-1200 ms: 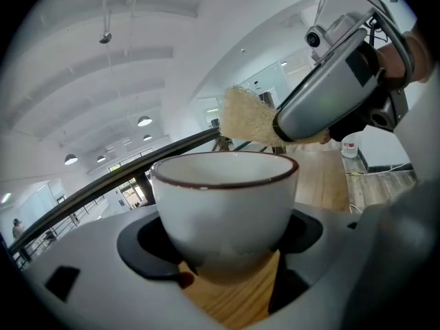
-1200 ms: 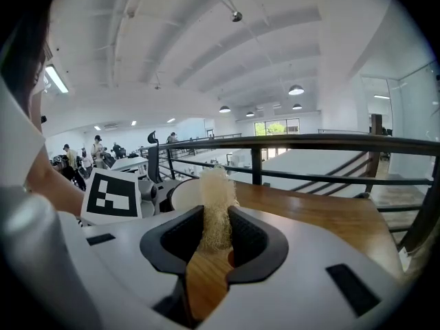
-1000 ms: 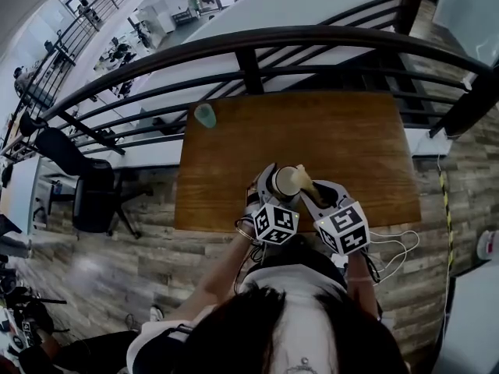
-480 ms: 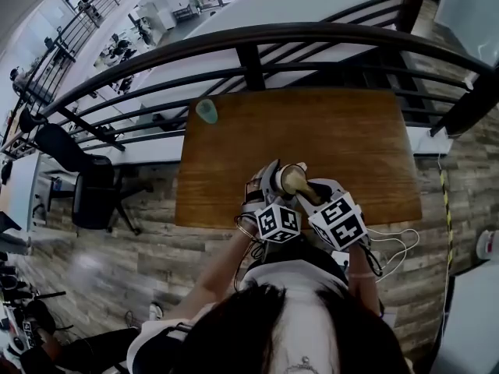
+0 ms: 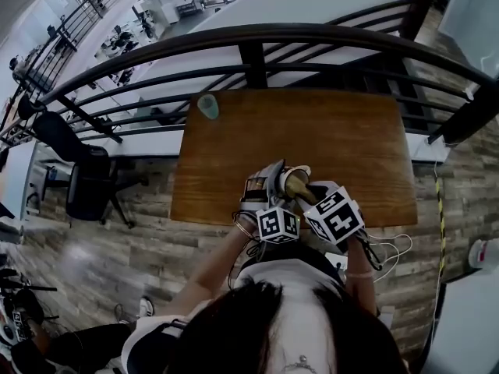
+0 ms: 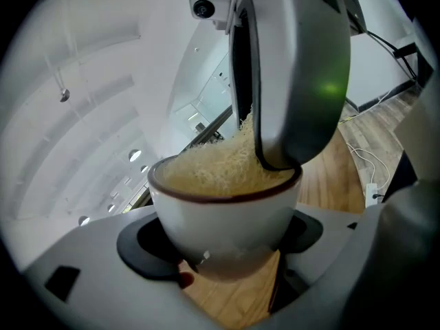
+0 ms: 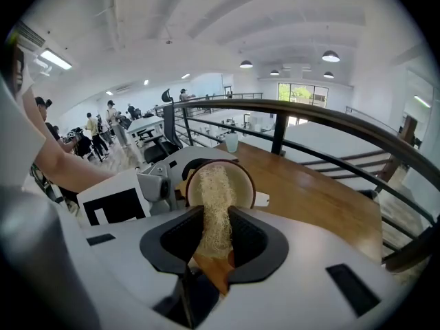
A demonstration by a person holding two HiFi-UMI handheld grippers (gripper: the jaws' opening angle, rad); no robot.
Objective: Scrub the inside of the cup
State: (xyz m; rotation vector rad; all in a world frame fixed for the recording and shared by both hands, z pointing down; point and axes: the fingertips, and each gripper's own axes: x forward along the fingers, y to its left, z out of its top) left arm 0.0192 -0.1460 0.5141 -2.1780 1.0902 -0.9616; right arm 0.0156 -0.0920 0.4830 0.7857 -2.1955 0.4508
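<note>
Left gripper [image 6: 225, 238]: its fingers [image 6: 148, 245] are pinching the cup [image 6: 220, 208] low on the body, one on each side. The cup is white with a dark rim. I'm holding it over the near part of the worktop [image 5: 343, 146], tipped so its mouth is facing my right gripper [image 7: 215, 243]. Right fingers [image 7: 172, 243] are partly closed, squeezing a pale fibrous scrubber [image 7: 215, 212]. Its far end is sitting inside the cup, filling much of the mouth. A small teal cup [image 5: 207, 106] is standing at the worktop's far left corner, well apart, near the railing [image 5: 249, 53].
</note>
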